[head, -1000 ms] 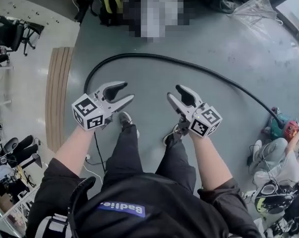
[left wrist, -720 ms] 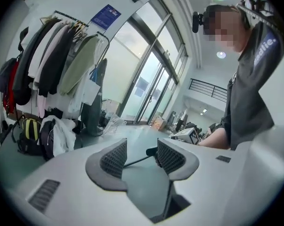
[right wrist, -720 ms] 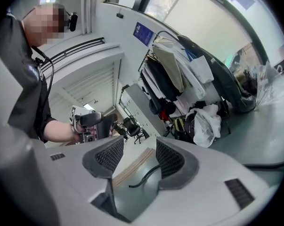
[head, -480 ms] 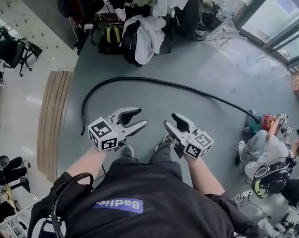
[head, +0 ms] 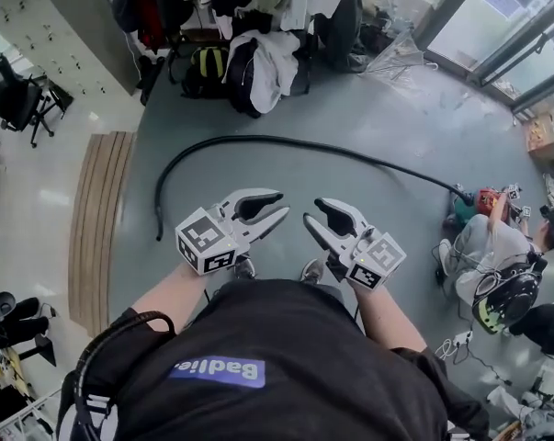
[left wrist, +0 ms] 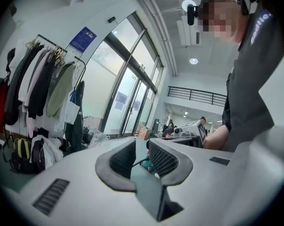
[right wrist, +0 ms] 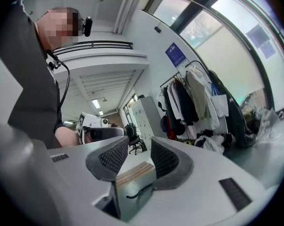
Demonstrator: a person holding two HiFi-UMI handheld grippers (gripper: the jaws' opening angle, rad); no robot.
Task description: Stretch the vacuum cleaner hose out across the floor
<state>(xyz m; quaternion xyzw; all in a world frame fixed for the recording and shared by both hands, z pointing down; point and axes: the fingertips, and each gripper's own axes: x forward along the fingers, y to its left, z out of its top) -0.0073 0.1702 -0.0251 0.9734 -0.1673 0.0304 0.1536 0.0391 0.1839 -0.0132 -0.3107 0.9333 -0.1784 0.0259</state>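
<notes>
Grey-green concrete floor fills most of the head view, with a loaded clothes rack (head: 258, 7) at the far side and a pale wooden floor strip (head: 97, 219) on the left; the long black ribbed vacuum cleaner hose (head: 286, 140) lies on that floor in a wide arc, running from the red and teal vacuum cleaner body (head: 479, 202) on the right to a free end that hooks back towards me on the left. I hold both claws level in front of me, well above the hose; the left claw (head: 282, 203) and the right claw (head: 311, 211) have both just been closing, yet each stands partly apart with only air between its pads.

I judge the stretch mostly done, though the left end curls; it may be a plain cuff, but it is too small to tell. If I pull that end harder, the vacuum cleaner body could be dragged towards the person seated on the floor (head: 483, 251) just beside it; released slack, the ribbed hose will likely spring back into its curve; it also lies close enough ahead to be stepped on.
</notes>
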